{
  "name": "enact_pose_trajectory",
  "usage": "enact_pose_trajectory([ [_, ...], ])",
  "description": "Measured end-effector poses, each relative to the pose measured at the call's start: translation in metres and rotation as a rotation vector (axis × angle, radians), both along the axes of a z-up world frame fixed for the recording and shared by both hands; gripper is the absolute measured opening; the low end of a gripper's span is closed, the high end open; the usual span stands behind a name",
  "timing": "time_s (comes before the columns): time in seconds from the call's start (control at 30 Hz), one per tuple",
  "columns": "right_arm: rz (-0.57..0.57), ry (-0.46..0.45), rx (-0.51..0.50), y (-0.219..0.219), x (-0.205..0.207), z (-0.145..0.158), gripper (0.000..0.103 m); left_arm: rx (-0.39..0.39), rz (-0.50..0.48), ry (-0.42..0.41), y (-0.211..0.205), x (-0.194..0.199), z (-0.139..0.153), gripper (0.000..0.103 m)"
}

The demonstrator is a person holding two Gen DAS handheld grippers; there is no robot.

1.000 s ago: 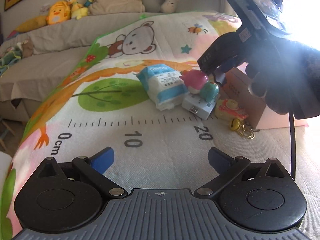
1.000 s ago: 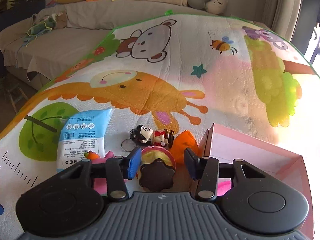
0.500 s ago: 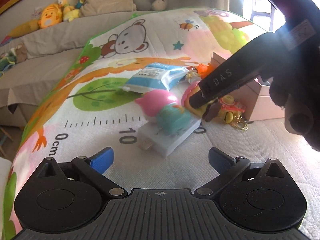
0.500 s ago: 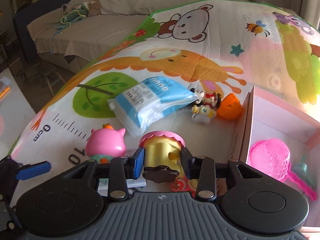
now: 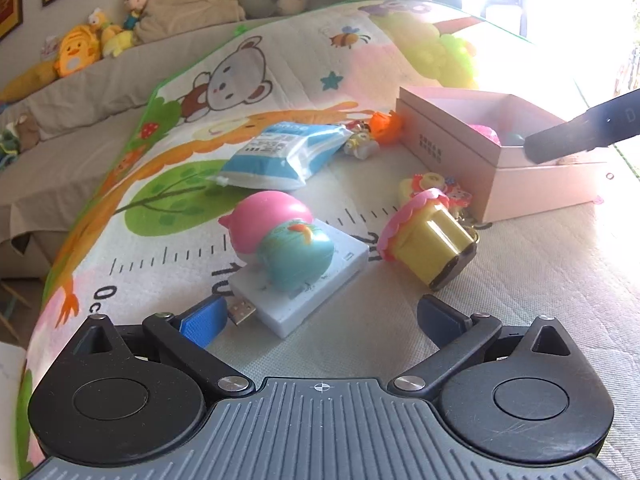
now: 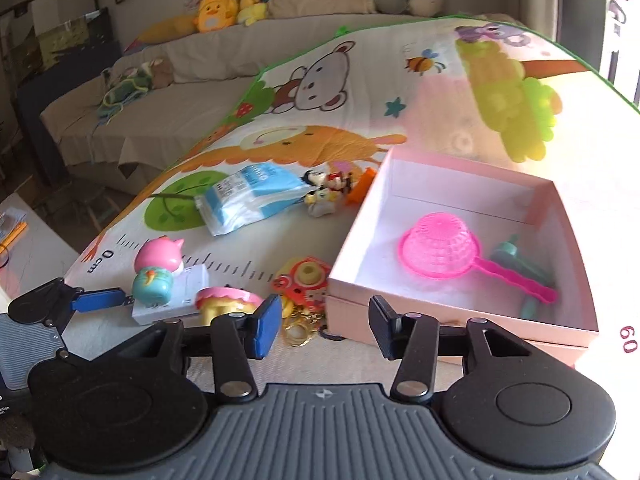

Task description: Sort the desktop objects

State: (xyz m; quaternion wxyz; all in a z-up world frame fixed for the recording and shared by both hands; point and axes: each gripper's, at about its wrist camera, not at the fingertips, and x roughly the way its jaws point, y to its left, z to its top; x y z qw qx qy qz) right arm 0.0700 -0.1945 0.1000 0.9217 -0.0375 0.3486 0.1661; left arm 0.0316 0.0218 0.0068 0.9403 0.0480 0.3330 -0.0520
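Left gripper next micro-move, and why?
Probably ease the left gripper forward and shut on the white USB hub: it is open, the hub lies between its fingers, and the pink-and-teal toy rests on it, so go slowly.

Ahead of the tongs: one box holding one strainer, one wipes pack, one pig toy, one cupcake toy, one hub, one keychain.

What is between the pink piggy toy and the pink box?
In the left wrist view, a yellow toy cup with a pink frilly rim lies tipped over between the pink-headed pig figure and the pink cardboard box.
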Motion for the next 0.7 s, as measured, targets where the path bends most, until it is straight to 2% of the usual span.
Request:
enact_pose_trajectory([
  [0.03, -0.044, -0.037, -0.013, -0.01, 0.0, 0.002, 0.049, 0.006, -0.001, -0.001, 0.0, 0.002, 0.0, 0.103],
  [0.1, -0.149, -0.1, -0.035, -0.033, 0.002, 0.005, 0.059, 0.013, 0.005, -0.003, 0.001, 0.006, 0.001, 0.103],
  [0.13, -0.204, -0.117, -0.03, -0.046, 0.006, 0.005, 0.065, 0.016, 0.015, -0.005, 0.002, 0.008, 0.002, 0.103],
  [0.17, -0.261, -0.119, -0.013, -0.062, 0.012, 0.003, 0.067, 0.016, 0.025, -0.006, 0.004, 0.009, 0.003, 0.103],
  [0.23, -0.379, -0.08, 0.052, -0.095, 0.028, -0.005, 0.067, 0.006, 0.047, -0.005, 0.01, 0.011, 0.005, 0.103],
  [0.33, -0.481, -0.002, 0.188, -0.13, 0.047, -0.026, 0.067, -0.011, 0.058, -0.006, 0.016, 0.01, 0.008, 0.103],
  [0.5, -0.441, 0.056, 0.277, -0.126, 0.062, -0.046, 0.067, -0.011, 0.05, 0.001, 0.018, 0.008, 0.01, 0.103],
  [0.53, -0.442, 0.048, 0.265, -0.118, 0.061, -0.047, 0.075, -0.012, 0.047, 0.006, 0.017, 0.008, 0.009, 0.103],
  [0.57, -0.437, 0.044, 0.255, -0.112, 0.062, -0.047, 0.078, -0.013, 0.045, 0.009, 0.017, 0.008, 0.009, 0.103],
  [0.7, -0.363, 0.061, 0.279, -0.099, 0.06, -0.048, 0.079, -0.008, 0.018, 0.013, 0.01, 0.005, 0.008, 0.103],
])
